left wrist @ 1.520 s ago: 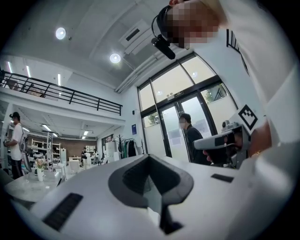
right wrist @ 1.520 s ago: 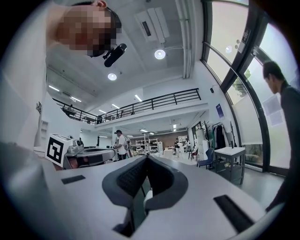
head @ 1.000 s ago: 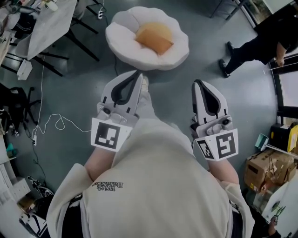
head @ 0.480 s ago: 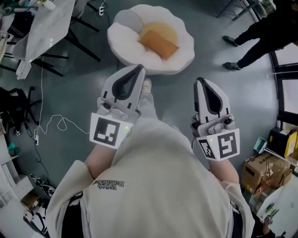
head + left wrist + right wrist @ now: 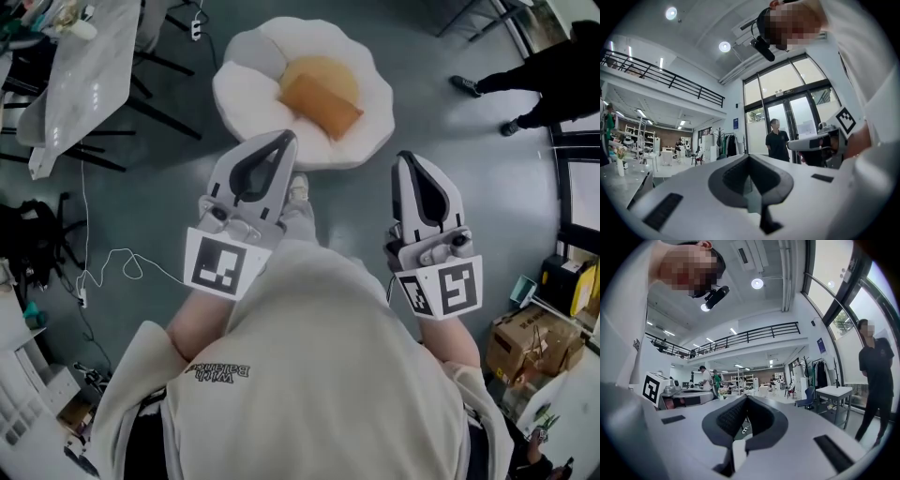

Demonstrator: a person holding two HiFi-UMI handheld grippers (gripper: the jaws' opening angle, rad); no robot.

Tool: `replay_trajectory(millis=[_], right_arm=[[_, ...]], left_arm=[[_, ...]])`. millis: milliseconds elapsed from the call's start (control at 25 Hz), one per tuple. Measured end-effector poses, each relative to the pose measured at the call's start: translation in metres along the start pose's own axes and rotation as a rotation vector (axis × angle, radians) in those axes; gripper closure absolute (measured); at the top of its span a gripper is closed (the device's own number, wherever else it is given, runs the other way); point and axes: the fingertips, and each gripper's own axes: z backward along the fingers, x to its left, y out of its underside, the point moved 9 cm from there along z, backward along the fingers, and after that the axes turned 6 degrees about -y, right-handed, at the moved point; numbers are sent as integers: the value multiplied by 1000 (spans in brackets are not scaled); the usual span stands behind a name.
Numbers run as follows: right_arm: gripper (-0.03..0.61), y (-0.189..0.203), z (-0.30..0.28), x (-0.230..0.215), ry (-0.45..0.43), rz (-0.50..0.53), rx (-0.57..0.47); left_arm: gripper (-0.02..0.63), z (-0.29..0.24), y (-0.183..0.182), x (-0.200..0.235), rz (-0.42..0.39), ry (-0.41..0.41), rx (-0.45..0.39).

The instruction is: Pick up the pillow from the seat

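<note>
We're in approach: left gripper (image 5: 284, 141) & right gripper (image 5: 405, 159) both w/ jaws pressed together, empty; orange pillow (image 5: 321, 101) sits mid white seat (image 5: 246, 86) ahead, so next we prob. reach fwd & spread jaws.

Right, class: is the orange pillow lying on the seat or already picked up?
On the seat. The pillow rests on the seat; the left gripper and right gripper hang short of it, shut and empty.
</note>
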Motion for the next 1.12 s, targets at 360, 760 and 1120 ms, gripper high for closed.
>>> replay_trajectory(millis=[360, 760, 1120], right_arm=[[570, -13, -84, -39, 31, 14, -13], [571, -20, -142, -60, 39, 32, -37], [569, -16, -155, -88, -17, 14, -10]], left_arm=[[604, -71, 1, 62, 10, 42, -16], [604, -113, 2, 107, 11, 61, -19], [604, -129, 2, 112, 31, -13, -7]])
